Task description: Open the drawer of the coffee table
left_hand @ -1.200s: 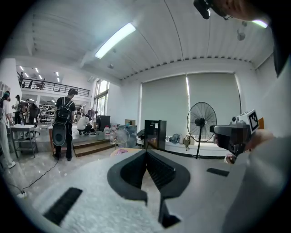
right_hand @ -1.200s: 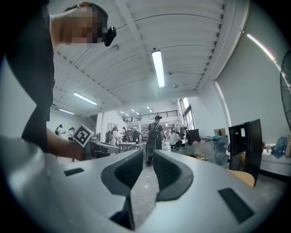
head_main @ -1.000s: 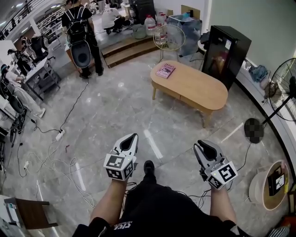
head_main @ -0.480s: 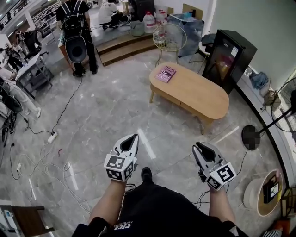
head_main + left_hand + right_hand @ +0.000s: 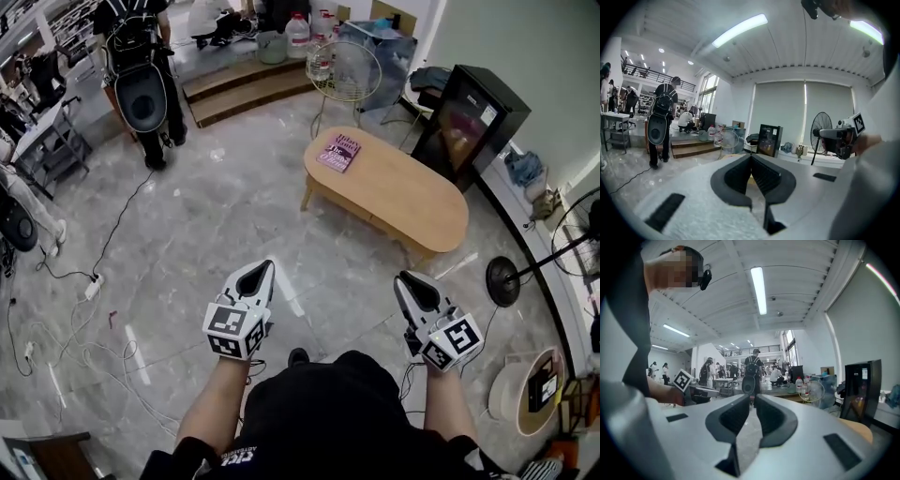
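The oval wooden coffee table stands on the marble floor ahead and to the right, with a pink book on its far left end. Its near long side shows a plain wooden skirt; I cannot make out a drawer front from here. Both grippers hang in the air in front of my body, well short of the table. My left gripper is shut and empty. My right gripper has just been closing; a narrow gap remains between its jaws and nothing is in it. A corner of the table shows in the right gripper view.
A black cabinet stands behind the table, with a wire fan guard beside it. A standing fan and a round stool are on the right. Cables lie on the floor at left. A person with a backpack stands far left.
I have walked forward: the table sits slightly nearer and the person with the backpack has slid toward the top left. Both grippers came along in the same pose.
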Available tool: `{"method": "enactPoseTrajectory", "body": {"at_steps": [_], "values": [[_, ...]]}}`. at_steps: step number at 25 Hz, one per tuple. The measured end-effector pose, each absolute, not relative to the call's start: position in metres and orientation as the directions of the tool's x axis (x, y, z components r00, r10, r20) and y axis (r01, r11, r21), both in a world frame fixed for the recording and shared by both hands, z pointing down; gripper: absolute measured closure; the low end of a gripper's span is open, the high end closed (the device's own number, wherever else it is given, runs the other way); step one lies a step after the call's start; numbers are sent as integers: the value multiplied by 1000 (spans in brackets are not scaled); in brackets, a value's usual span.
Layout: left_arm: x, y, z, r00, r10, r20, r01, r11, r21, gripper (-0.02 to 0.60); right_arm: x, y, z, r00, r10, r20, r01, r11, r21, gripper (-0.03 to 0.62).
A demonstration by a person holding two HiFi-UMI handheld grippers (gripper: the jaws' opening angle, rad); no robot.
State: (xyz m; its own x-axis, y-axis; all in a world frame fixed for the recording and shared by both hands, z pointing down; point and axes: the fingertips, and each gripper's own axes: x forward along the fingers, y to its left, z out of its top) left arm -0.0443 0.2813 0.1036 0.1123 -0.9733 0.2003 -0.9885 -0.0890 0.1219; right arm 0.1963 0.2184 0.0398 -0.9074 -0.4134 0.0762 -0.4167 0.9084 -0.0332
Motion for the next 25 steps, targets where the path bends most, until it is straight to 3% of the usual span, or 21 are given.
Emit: {"method": "enactPoseTrajectory", "body": {"at_steps": [11, 25], "values": [[-84, 218, 127, 138, -966, 220, -981, -102, 166, 572, 142, 145, 59, -918, -385, 98, -391, 919, -52, 551], [-126, 1, 124, 151, -947, 283, -986, -122, 118, 572, 93, -64, 92, -928, -344, 143, -363, 921, -138, 553]]}}
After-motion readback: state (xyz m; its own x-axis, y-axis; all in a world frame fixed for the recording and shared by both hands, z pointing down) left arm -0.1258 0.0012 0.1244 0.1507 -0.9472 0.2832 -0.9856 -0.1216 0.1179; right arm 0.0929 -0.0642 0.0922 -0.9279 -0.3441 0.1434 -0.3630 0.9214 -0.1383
